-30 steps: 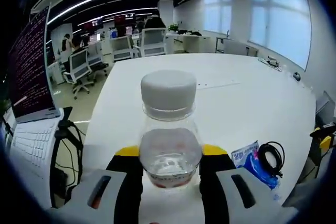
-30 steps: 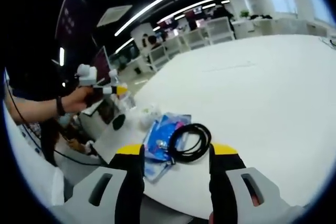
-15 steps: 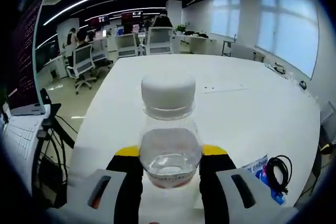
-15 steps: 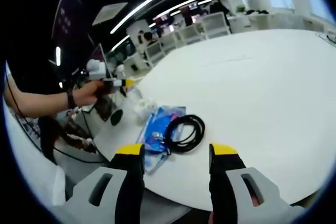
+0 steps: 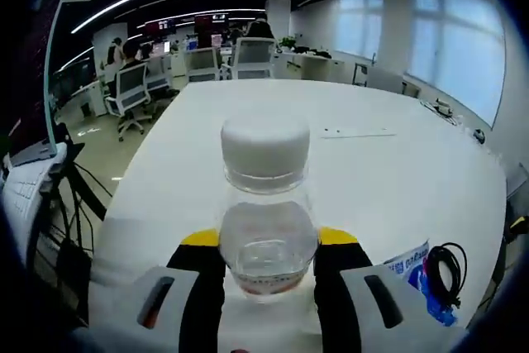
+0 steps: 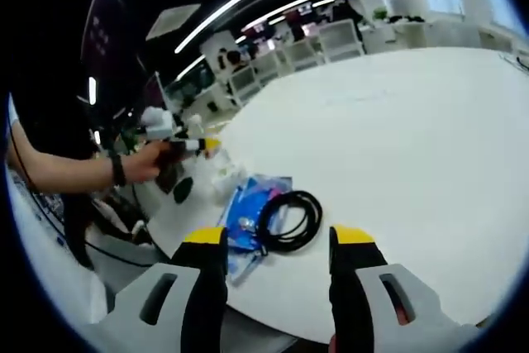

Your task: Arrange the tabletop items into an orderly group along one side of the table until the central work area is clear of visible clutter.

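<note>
Left tool: you pinched the clear bottle upright, near the counter edge.
Right tool: spread, holding nothing.
Black cable: coiled on the blue packet.

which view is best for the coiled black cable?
The right gripper view: the coiled black cable lies whole near centre, partly over the blue packet. The left gripper view has it small and squeezed at the right edge.
</note>
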Available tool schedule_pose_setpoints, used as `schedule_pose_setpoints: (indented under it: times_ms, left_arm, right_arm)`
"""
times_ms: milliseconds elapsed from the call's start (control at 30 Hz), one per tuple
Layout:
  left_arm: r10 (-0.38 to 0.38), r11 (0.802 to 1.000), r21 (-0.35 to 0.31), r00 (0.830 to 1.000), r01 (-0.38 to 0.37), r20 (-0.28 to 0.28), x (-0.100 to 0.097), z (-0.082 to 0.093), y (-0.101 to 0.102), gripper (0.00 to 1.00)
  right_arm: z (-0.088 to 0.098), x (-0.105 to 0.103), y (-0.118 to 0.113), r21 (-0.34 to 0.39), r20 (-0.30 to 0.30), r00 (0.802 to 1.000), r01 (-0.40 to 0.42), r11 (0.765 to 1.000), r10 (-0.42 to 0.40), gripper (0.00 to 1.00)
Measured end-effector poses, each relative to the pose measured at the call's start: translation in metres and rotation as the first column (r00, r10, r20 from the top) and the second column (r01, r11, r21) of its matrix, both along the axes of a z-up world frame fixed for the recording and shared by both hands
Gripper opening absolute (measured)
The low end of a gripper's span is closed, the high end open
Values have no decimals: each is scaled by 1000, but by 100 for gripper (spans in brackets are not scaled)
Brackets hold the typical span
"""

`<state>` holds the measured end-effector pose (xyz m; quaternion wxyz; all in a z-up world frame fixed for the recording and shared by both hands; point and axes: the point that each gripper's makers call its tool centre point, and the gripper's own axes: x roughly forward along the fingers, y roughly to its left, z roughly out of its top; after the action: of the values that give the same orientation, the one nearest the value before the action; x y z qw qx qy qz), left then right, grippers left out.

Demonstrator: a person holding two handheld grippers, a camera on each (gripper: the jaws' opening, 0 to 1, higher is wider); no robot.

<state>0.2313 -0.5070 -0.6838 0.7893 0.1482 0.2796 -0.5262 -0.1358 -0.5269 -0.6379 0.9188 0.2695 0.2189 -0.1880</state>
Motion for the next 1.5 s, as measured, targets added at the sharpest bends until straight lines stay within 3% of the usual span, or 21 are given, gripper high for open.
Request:
schedule_pose_setpoints:
  times_ms: [67,233,567,1000,1100,1333,1500]
  left_arm:
    - [3,999,-48,999,-1,43,3,7,-3,41]
    - [-2,1000,-31,997,5,73,-2,4,2,41]
    - [27,999,-38,996,-24,81,1,4,0,41]
    - [10,998,-65,998,-6,68,10,3,-15,42]
    - [12,997,-78,1000,-11,22,10,2,-17,42]
    - [-5,994,-106,1000,5,4,8,10,-17,50]
    - [-14,994,-104,1000,13,-4,6,12,-11,50]
  right_arm:
    - [1,3,-2,-4,4,1000,-6,1000,6,47]
    - [-2,4,-2,-3,-6,1000,-27,1000,27,47]
    - [-8,0,1,8,-8,1000,-28,1000,28,47]
    - [-11,-2,8,14,-30,999,-42,999,42,47]
    - [-13,-2,10,15,-34,999,-42,999,43,47]
    - [-16,0,13,22,-32,999,-42,999,43,48]
    - [-15,4,16,21,-29,998,-51,998,51,48]
